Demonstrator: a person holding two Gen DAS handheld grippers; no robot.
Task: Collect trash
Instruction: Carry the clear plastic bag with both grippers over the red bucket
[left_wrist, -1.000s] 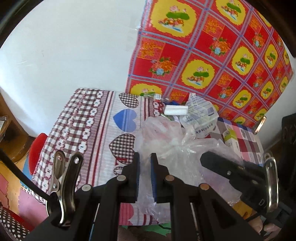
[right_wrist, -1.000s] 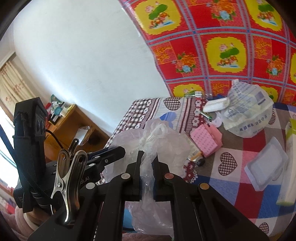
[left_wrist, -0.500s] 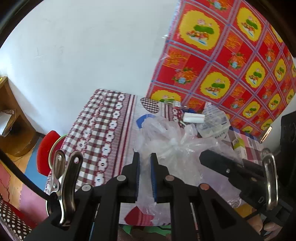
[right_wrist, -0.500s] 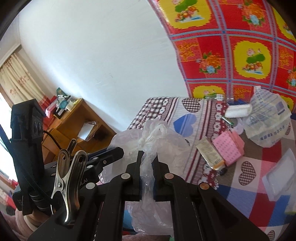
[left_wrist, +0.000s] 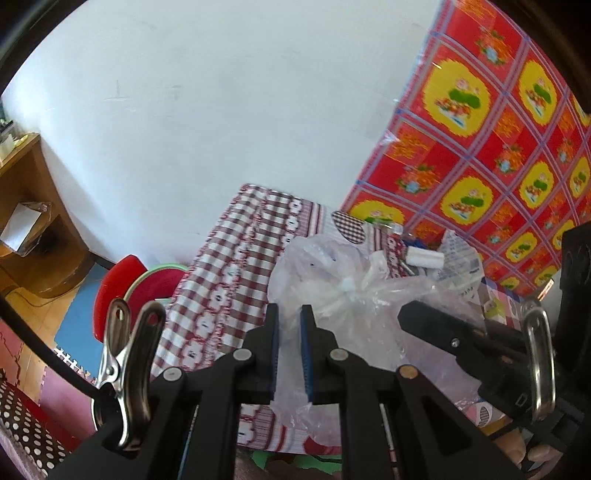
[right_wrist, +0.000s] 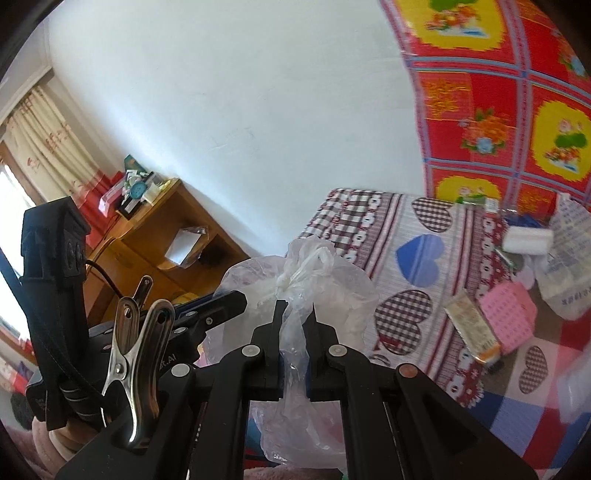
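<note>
I have a table (right_wrist: 417, 221) under a patchwork cloth of hearts and checks, set against a white wall (left_wrist: 221, 110) with a red and yellow floral sheet (left_wrist: 498, 147) hanging on it. A wooden desk (right_wrist: 147, 236) stands off to the left.

In front of the table's near edge hangs the clear plastic bag (right_wrist: 306, 295), knotted at the top. My right gripper (right_wrist: 295, 317) is clamped on a twist of its film just below the knot. My left gripper (left_wrist: 289, 325) has its blue pads nearly together with the bag's film running between them; it looks pinched.

On the cloth beyond lie a printed plastic pouch (right_wrist: 569, 266), a pink perforated box (right_wrist: 508, 317), a flattened tube (right_wrist: 472, 332) touching it, and a small white roll (right_wrist: 526, 240). The bag itself blocks my sight of the near tabletop.
</note>
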